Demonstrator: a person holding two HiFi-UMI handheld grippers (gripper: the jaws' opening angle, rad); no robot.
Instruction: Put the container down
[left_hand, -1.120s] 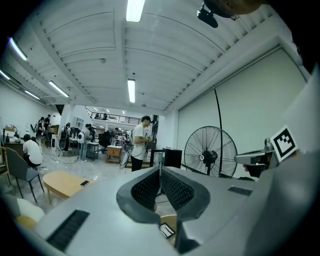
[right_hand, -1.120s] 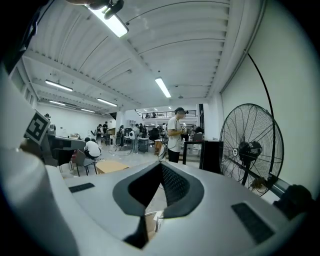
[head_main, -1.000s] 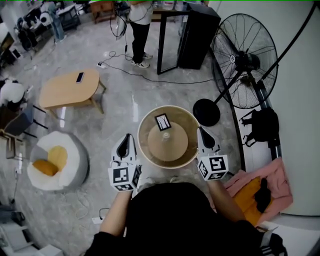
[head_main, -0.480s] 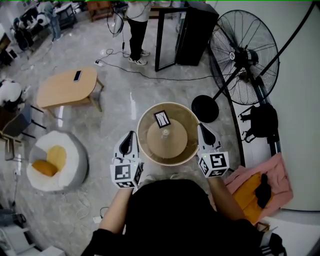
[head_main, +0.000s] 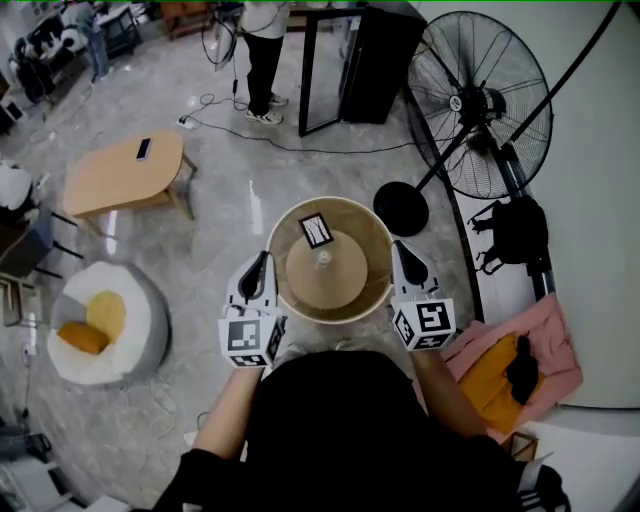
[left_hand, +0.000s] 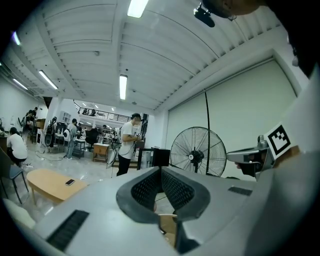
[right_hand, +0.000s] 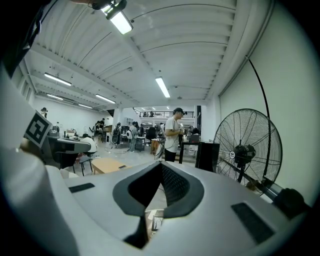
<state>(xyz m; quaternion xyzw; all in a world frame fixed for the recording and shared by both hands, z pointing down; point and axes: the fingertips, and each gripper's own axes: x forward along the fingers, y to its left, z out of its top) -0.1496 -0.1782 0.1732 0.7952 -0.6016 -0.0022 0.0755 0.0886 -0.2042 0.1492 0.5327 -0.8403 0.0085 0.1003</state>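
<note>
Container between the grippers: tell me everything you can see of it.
A round, open-topped container, cream outside, tan inside, seen from above. In it lie a tan disc with a small pale knob and a dark-framed white card. The left gripper and right gripper, jaws together, flank its opposite sides, apparently pressing on it.

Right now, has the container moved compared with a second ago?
No. The container is just as close to the fan's round base as before; the whole view shifted together.
</note>
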